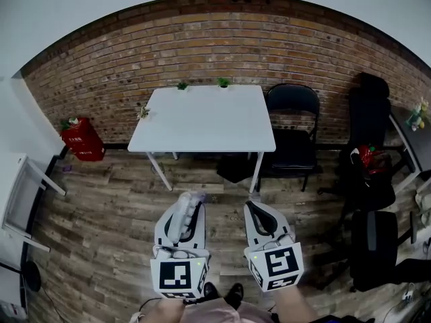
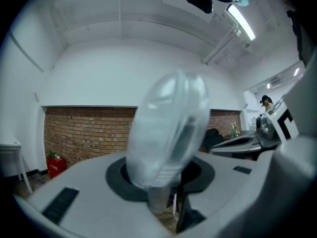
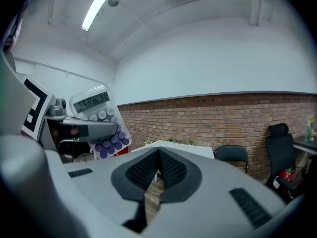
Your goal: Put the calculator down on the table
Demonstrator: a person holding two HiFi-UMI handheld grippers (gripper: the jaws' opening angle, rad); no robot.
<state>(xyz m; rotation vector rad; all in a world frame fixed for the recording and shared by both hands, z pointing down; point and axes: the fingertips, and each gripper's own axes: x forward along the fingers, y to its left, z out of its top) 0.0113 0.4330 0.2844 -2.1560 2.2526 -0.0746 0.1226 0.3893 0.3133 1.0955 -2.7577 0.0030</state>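
Observation:
My left gripper [image 1: 189, 202] is shut on a white calculator [image 1: 182, 217], held in the air above the wooden floor, well short of the white table [image 1: 202, 123]. In the left gripper view the calculator's [image 2: 168, 125] pale back fills the middle, blurred, standing up from between the jaws. From the right gripper view I see the calculator's [image 3: 97, 120] display and purple keys, with the left gripper's finger [image 3: 84, 130] across it. My right gripper [image 3: 157, 171] is shut with nothing in it; it [image 1: 254, 211] hangs beside the left one.
Small plants [image 1: 223, 82] stand along the table's far edge by the brick wall. A black folding chair [image 1: 293, 123] is right of the table, with black office chairs [image 1: 372, 180] further right. A red object [image 1: 82, 138] sits at the left wall.

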